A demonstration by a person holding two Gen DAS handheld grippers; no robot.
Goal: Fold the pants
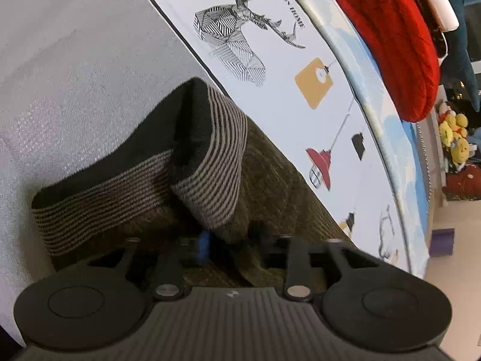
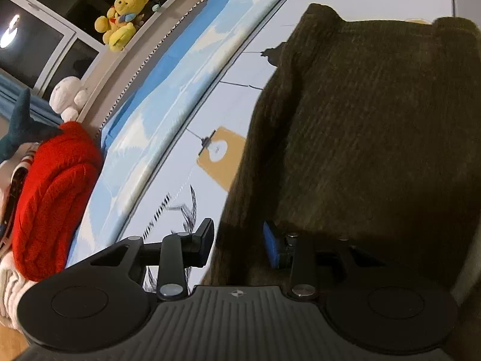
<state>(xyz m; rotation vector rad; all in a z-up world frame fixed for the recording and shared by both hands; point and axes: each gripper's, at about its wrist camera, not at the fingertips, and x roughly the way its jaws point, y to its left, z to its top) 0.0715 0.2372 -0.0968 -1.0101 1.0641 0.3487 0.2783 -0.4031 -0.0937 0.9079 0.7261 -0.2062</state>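
Lying across the printed bed cover (image 1: pixel 270 69), the olive-brown ribbed pants (image 1: pixel 270 186) fill the lower middle of the left wrist view, their striped waistband (image 1: pixel 99 198) at about eight o'clock and flipped so that the black fleece lining (image 1: pixel 168 126) shows toward ten o'clock. At six o'clock the left gripper (image 1: pixel 231 246) sits low over the fabric: a fold of the pants runs between its two fingers, and a blue pad (image 1: pixel 204 245) shows on the left one, but the cloth hides whether the pads press it, so I cannot tell if they are clamped or merely astride it. At one o'clock a red knitted garment (image 1: pixel 390 45) lies along the bed's far edge, and at three o'clock yellow plush toys (image 1: pixel 454 138) sit beyond it.

In the right wrist view, the red knitted garment is at nine o'clock and a yellow plush bear (image 2: pixel 123 18) sits on a ledge at eleven o'clock. The right gripper (image 2: pixel 239 248) is at six o'clock with its fingers apart: the left black finger (image 2: pixel 204 240) is over bare cover just beside the pants' edge, the blue-padded right finger (image 2: pixel 272 248) lies against the cloth, and the hem passes between them with a visible gap. The pants spread from the centre up to two o'clock.
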